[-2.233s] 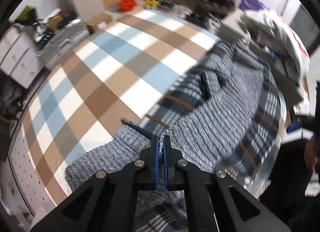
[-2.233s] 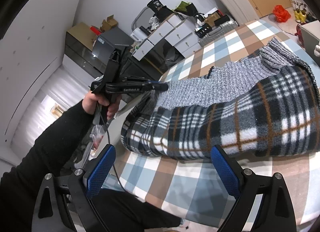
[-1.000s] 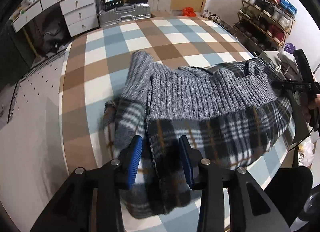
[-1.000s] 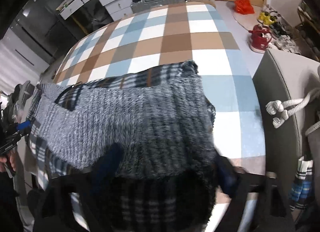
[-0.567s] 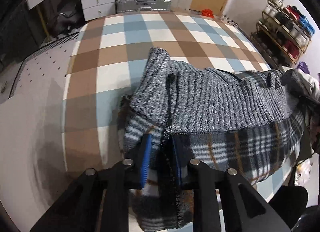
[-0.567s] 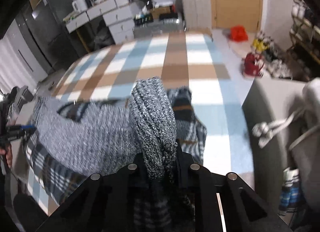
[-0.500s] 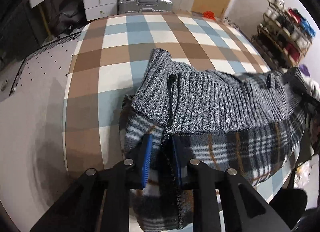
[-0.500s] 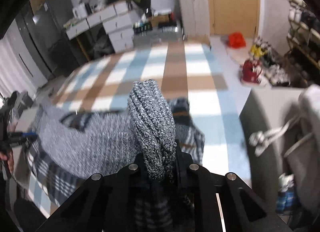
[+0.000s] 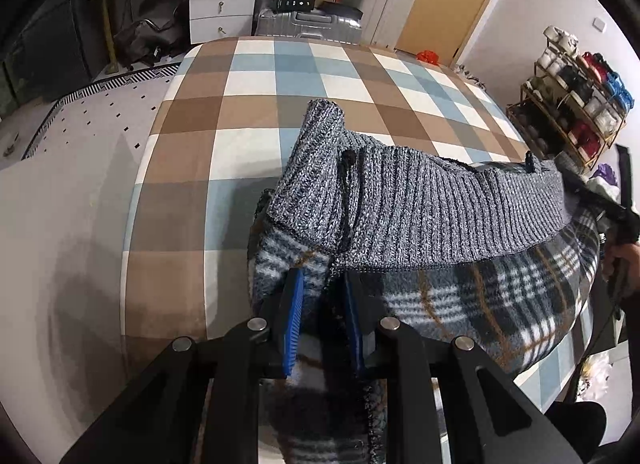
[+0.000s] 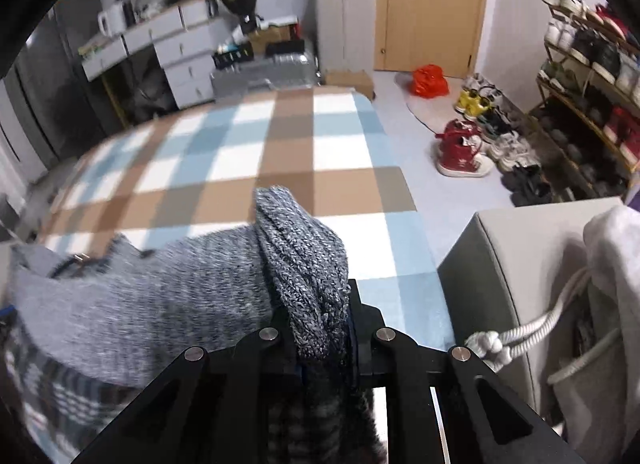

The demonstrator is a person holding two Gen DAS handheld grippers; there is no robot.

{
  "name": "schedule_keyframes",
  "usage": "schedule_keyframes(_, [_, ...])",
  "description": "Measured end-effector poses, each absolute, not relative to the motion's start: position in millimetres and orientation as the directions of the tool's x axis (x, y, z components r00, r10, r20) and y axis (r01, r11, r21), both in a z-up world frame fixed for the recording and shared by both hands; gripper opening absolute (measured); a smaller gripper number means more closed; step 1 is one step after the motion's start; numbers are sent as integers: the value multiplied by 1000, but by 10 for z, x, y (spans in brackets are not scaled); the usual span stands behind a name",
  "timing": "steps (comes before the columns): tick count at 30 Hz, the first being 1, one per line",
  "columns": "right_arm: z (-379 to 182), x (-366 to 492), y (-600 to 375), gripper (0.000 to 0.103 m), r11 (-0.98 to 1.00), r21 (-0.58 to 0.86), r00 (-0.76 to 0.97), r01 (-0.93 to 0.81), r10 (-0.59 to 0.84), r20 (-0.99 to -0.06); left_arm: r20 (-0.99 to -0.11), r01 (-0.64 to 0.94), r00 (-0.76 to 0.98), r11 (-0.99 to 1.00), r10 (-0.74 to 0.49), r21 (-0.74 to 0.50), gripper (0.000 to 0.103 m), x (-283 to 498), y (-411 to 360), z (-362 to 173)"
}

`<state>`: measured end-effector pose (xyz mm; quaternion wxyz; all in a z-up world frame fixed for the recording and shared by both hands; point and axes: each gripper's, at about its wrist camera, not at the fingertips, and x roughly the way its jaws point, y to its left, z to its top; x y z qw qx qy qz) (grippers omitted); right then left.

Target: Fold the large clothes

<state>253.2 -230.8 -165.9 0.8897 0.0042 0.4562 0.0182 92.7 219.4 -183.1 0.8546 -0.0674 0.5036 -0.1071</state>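
Observation:
A large garment (image 9: pixel 440 216), grey ribbed knit outside with a black, white and orange plaid fleece lining, hangs stretched above the checked bed (image 9: pixel 248 112). My left gripper (image 9: pixel 322 316) is shut on its near corner, blue pads pressing plaid fleece and the knit hem. In the right wrist view my right gripper (image 10: pixel 325 338) is shut on a bunched grey knit end of the garment (image 10: pixel 304 264), which hides the pads. The garment (image 10: pixel 140 304) runs off to the left there. The right gripper and the person's hand (image 9: pixel 624 264) show at the right edge of the left wrist view.
The bed (image 10: pixel 288 152) has brown, blue and white squares. A grey box (image 10: pixel 516 288) with a light hoodie stands at its right. Shoes and a shoe rack (image 10: pixel 580 104) line the right wall. White drawers (image 9: pixel 220 4) and a suitcase stand beyond the bed.
Both grippers closed on the garment's near corners; the right one was wide open a second ago. The right gripper then lifted its end, and the garment now hangs taut between them.

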Motion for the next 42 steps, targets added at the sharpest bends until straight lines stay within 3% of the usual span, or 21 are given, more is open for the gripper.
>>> schedule_keyframes(4, [-1807, 2585, -2325, 15, 998, 51, 522, -35, 61, -851, -833, 105, 481, 961, -275, -256, 17, 928, 2223, -1838])
schedule_keyframes(7, [-1752, 2531, -2395, 18, 984, 171, 479, -38, 168, -861, -831, 122, 498, 969, -248, -216, 17, 885, 2150, -1763])
schedule_keyframes(9, [-1640, 2444, -2504, 41, 961, 275, 477, -29, 255, -841, -827, 114, 513, 973, -230, -200, 17, 834, 2098, -1689])
schedule_keyframes(10, [-1587, 2374, -2570, 80, 938, 344, 479, -36, 319, -818, -825, 104, 520, 974, -224, -199, 17, 802, 2074, -1632])
schedule_keyframes(11, [-1538, 2295, -2618, 103, 920, 389, 485, -40, 358, -798, -816, 97, 532, 973, -227, -208, 17, 758, 2055, -1568])
schedule_keyframes(16, [-1334, 1691, -2754, 103, 876, 472, 538, -99, 446, -715, -789, 138, 555, 964, -264, -226, 17, 511, 1891, -1341])
schedule_keyframes(23, [-1874, 1340, -2674, 103, 923, 374, 444, -88, 373, -815, -771, 206, 537, 940, -341, -272, 22, 176, 1643, -1460])
schedule_keyframes(27, [-2016, 1406, -2711, 103, 857, 512, 455, -62, 481, -749, -796, 167, 515, 948, -318, -271, 22, 273, 1617, -1693])
schedule_keyframes(28, [-2017, 1423, -2707, 96, 844, 534, 457, -53, 496, -739, -795, 150, 517, 947, -319, -283, 22, 301, 1646, -1732])
schedule_keyframes(31, [-1946, 1413, -2628, 43, 829, 552, 455, -92, 528, -717, -783, 134, 545, 953, -299, -271, 22, 349, 1688, -1770])
schedule_keyframes(32, [-1912, 1396, -2593, 37, 845, 525, 458, -97, 506, -731, -782, 131, 559, 960, -276, -246, 22, 347, 1681, -1773])
schedule_keyframes(36, [-1782, 1299, -2382, 29, 933, 334, 471, -133, 356, -807, -788, 127, 582, 980, -198, -153, 22, 412, 1669, -1822])
schedule_keyframes(40, [-1713, 1224, -2167, 29, 974, 150, 480, -169, 214, -851, -789, 107, 584, 982, -191, -158, 15, 455, 1743, -1838])
schedule_keyframes(42, [-1743, 1237, -2181, 29, 978, 134, 460, -162, 195, -866, -788, 109, 583, 980, -200, -168, 14, 454, 1773, -1860])
